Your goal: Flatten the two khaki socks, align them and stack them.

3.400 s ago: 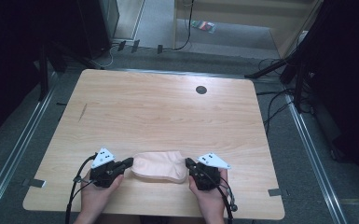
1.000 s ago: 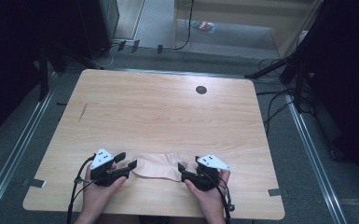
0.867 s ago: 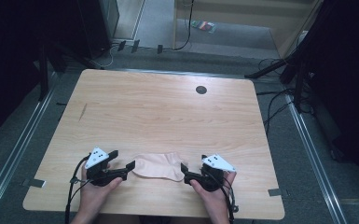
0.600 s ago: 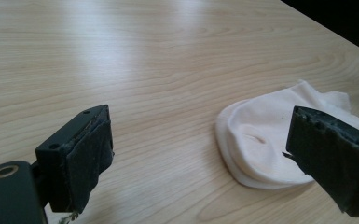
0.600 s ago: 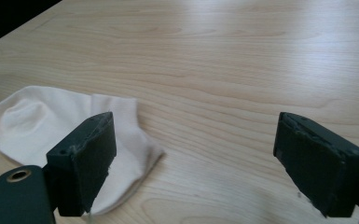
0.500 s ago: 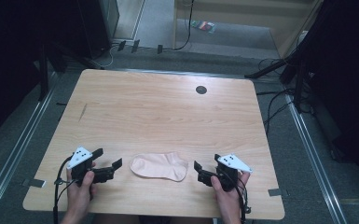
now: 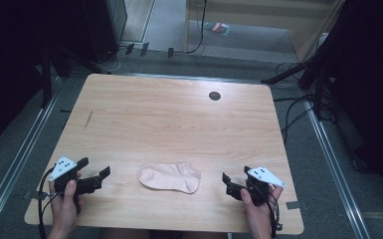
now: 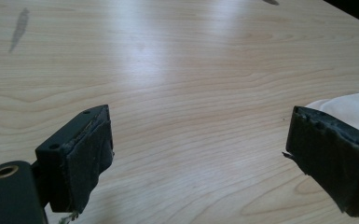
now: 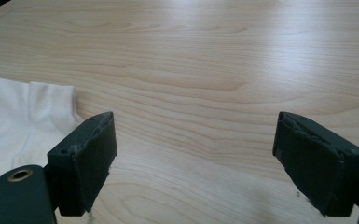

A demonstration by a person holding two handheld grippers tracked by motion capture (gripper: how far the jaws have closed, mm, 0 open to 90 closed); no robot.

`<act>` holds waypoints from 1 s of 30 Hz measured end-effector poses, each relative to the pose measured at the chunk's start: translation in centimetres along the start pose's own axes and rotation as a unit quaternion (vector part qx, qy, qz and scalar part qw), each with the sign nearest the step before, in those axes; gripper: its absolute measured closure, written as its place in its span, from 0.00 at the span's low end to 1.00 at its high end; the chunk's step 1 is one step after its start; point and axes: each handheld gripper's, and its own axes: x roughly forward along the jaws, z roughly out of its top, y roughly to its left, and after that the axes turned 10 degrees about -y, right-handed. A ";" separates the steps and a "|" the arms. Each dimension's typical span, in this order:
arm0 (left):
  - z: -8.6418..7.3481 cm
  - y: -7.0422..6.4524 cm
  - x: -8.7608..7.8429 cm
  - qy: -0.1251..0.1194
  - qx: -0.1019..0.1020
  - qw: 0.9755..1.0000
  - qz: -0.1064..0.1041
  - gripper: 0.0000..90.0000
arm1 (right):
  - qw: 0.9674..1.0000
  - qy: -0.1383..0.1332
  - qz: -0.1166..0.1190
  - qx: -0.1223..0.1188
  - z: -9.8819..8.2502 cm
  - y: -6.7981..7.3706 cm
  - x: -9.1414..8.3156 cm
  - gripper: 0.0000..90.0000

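Lying flat on your pale wood counter (image 7: 179, 119), the sock (image 7: 170, 177) sits apart from both wide-open, empty grippers: left gripper (image 7: 98, 175), right gripper (image 7: 229, 183).

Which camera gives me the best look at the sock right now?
The high view: the whole sock lies flat on the table, clear of both grippers. The left gripper view catches just a white corner of it past one jaw; the right gripper view shows one end, cut off by the frame edge.

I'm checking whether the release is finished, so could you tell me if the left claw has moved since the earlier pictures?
Yes. The left claw has drawn away from the sock, leftward toward the table edge, and stands open.
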 end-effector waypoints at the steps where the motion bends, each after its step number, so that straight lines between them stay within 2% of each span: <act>1: 0.0 0.2 -0.2 0.001 0.004 1.000 0.006 0.08 | 1.000 -0.001 -0.004 0.000 0.0 -0.4 -0.2 0.15; 2: -0.1 0.4 -0.3 0.002 0.006 1.000 0.007 0.08 | 1.000 -0.001 -0.008 0.004 -0.1 -1.1 -0.5 0.15; 6: -0.2 1.4 -1.0 0.002 0.008 1.000 0.018 0.08 | 1.000 0.003 -0.017 0.004 -0.2 -2.0 -1.1 0.15; 7: -0.2 1.7 -1.2 0.002 0.008 1.000 0.021 0.08 | 1.000 0.000 -0.023 0.005 -0.3 -2.9 -1.7 0.15; 11: -0.2 2.7 -1.9 0.002 0.009 0.999 0.032 0.08 | 0.999 -0.006 -0.031 0.014 -0.3 -4.0 -2.5 0.15; 14: -0.4 3.3 -2.4 0.003 0.010 0.999 0.039 0.08 | 0.999 -0.010 -0.044 0.018 -0.5 -5.4 -3.2 0.15; 15: -0.5 3.6 -2.7 0.006 0.015 0.999 0.043 0.08 | 0.998 -0.007 -0.055 0.021 -0.7 -6.2 -3.7 0.15; 16: -0.5 3.6 -2.7 0.006 0.015 0.999 0.043 0.08 | 0.998 -0.007 -0.055 0.021 -0.7 -6.2 -3.7 0.15; 20: -0.5 4.5 -3.4 0.007 0.017 0.998 0.056 0.08 | 0.997 -0.006 -0.070 0.024 -1.3 -8.1 -4.9 0.15; 21: -0.5 4.8 -3.6 0.004 0.017 0.998 0.059 0.08 | 0.997 -0.006 -0.070 0.024 -1.3 -8.1 -4.9 0.15; 22: -0.5 5.1 -3.8 0.004 0.018 0.998 0.065 0.08 | 0.997 -0.003 -0.079 0.022 -1.7 -8.9 -5.5 0.15; 24: -0.6 5.6 -4.2 0.005 0.023 0.997 0.070 0.08 | 0.996 -0.003 -0.082 0.022 -1.8 -9.2 -5.7 0.15; 28: -1.0 7.1 -5.5 0.011 0.040 0.996 0.081 0.08 | 0.995 -0.005 -0.093 0.034 -2.4 -11.2 -7.4 0.16; 30: -1.2 7.4 -5.8 0.014 0.040 0.996 0.081 0.08 | 0.995 -0.006 -0.095 0.035 -2.5 -11.6 -7.7 0.16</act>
